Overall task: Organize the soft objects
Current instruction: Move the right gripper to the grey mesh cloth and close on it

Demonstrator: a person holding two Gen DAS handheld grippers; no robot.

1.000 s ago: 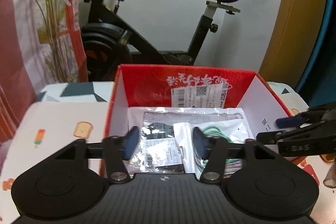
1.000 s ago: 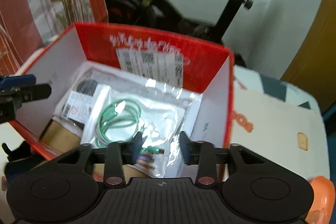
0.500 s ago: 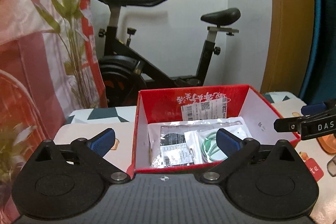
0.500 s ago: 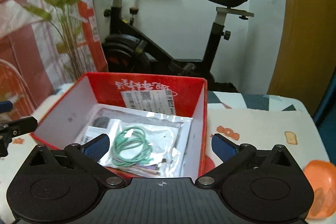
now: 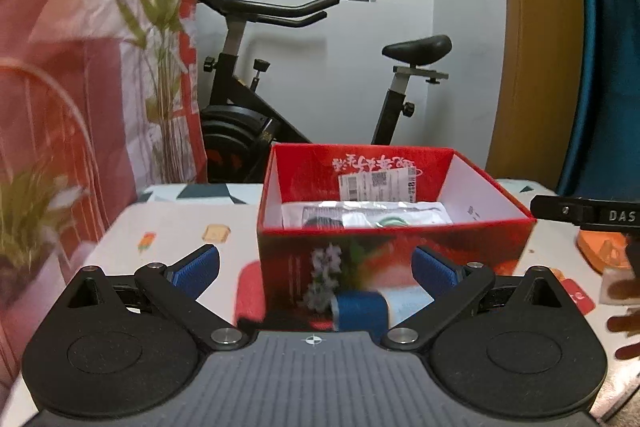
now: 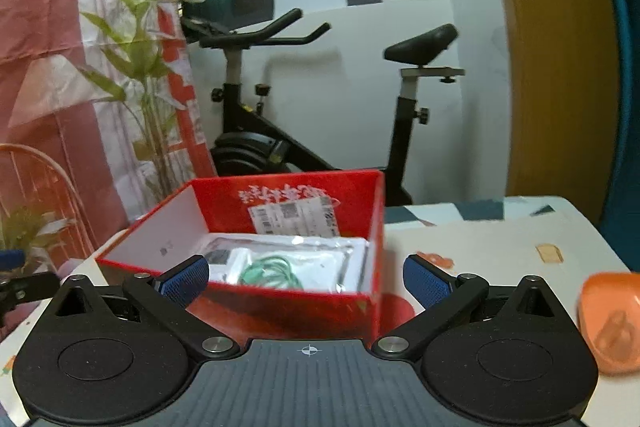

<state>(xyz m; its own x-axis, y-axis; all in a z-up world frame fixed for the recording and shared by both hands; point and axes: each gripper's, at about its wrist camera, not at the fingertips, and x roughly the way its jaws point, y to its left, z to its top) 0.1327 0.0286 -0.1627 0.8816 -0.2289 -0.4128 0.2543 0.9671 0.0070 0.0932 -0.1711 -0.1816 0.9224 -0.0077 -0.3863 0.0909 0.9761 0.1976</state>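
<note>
Grippers number two, both spread wide and holding nothing: the left gripper [image 5: 315,269] and the right gripper [image 6: 306,277]. One red box [image 5: 396,239] sits on the table [image 5: 176,227] straight ahead of both, its open top facing up; from the left gripper it lies dead centre between the blue pads [image 5: 196,269], from the right gripper slightly left of centre. Inside lie clear plastic bags [image 6: 288,259], two or perhaps three, since they overlap and glare hides their edges. One bag holds a coil of green cable [image 6: 272,269]. One white label [image 6: 294,217] is stuck on the far inner wall. Right of the right gripper, one orange object [image 6: 610,323] is cut off by the frame and blurred. One exercise bike [image 5: 312,83] stands beyond the table
</note>
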